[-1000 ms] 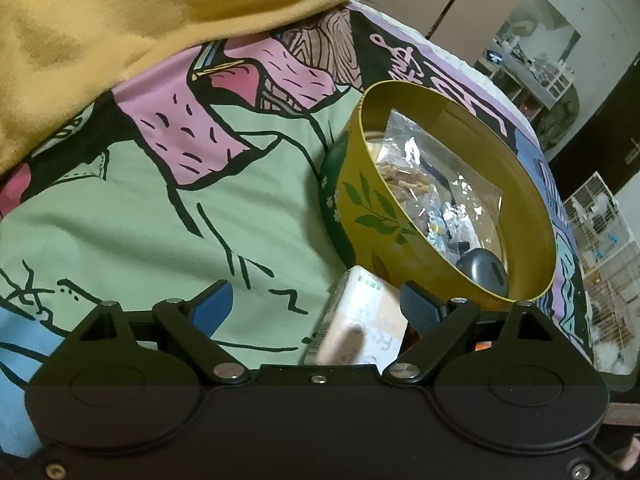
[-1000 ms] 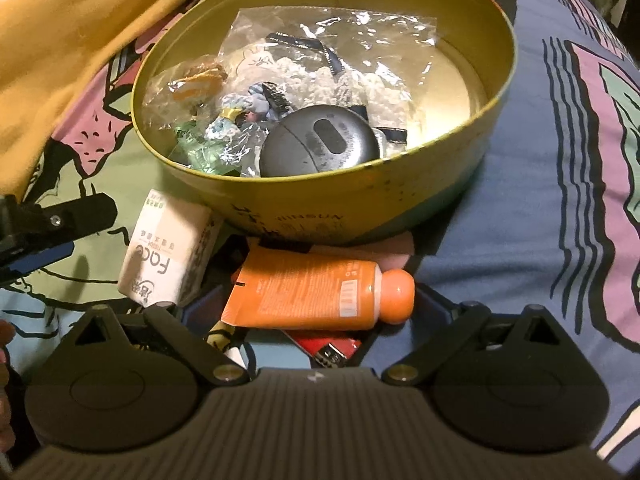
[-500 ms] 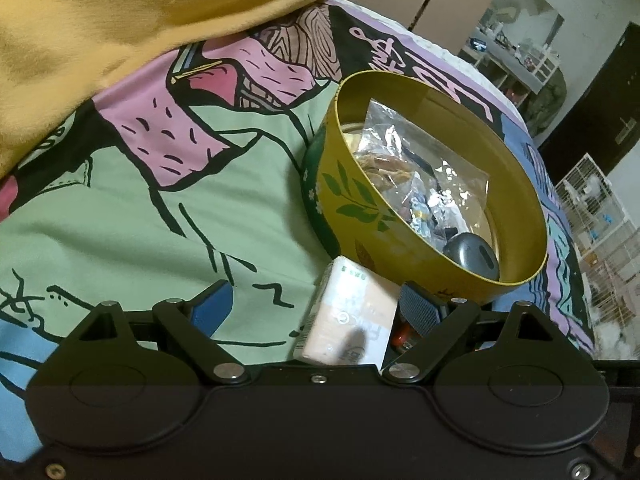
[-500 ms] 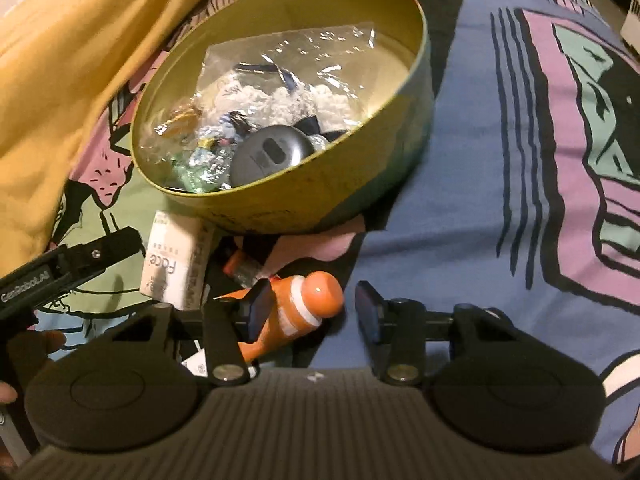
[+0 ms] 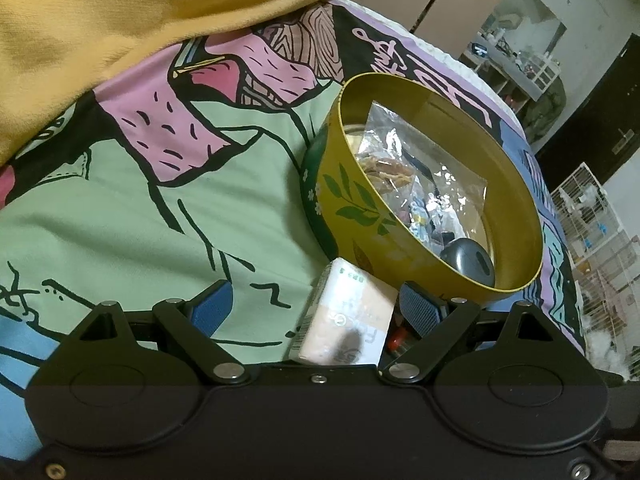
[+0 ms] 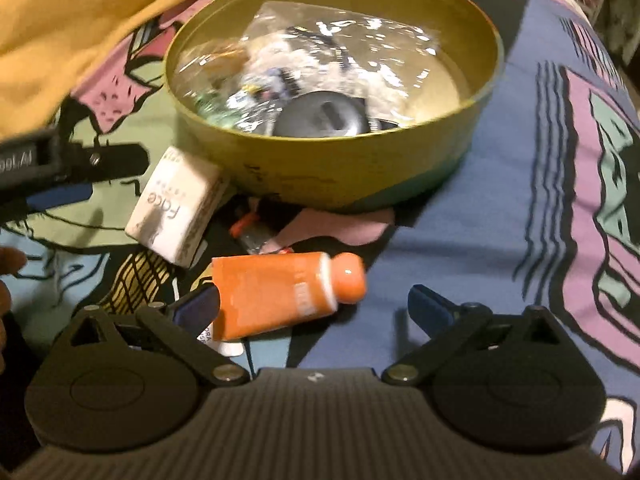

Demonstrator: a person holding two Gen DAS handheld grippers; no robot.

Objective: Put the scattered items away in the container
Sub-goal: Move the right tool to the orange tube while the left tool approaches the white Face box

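Note:
A round gold tin (image 6: 340, 176) stands on the bed, holding a clear plastic bag (image 6: 348, 36) and a grey round case (image 6: 320, 116). The tin (image 5: 348, 200) also shows in the left wrist view. An orange tube (image 6: 276, 296) lies flat between the jaws of my right gripper (image 6: 316, 308), close to the left pad and apart from the right one; these jaws are opening. A white tissue pack (image 5: 348, 320) leans against the tin beside the right pad of my left gripper (image 5: 316, 308), which is open and not pressing on it. The pack (image 6: 176, 208) appears again in the right wrist view.
A yellow blanket (image 5: 140, 12) covers the bed's far left. Small red and silver items (image 6: 248, 228) lie under the tin's near wall. The left gripper's finger (image 6: 60, 160) and a hand (image 6: 8, 276) are at the left edge. A wire cage (image 5: 600, 240) stands beyond the bed.
The right jaws narrowed around the tube's cap end, then spread wide again; the tube now lies flat between them and the view has shifted closer to the tin. The left gripper stayed put.

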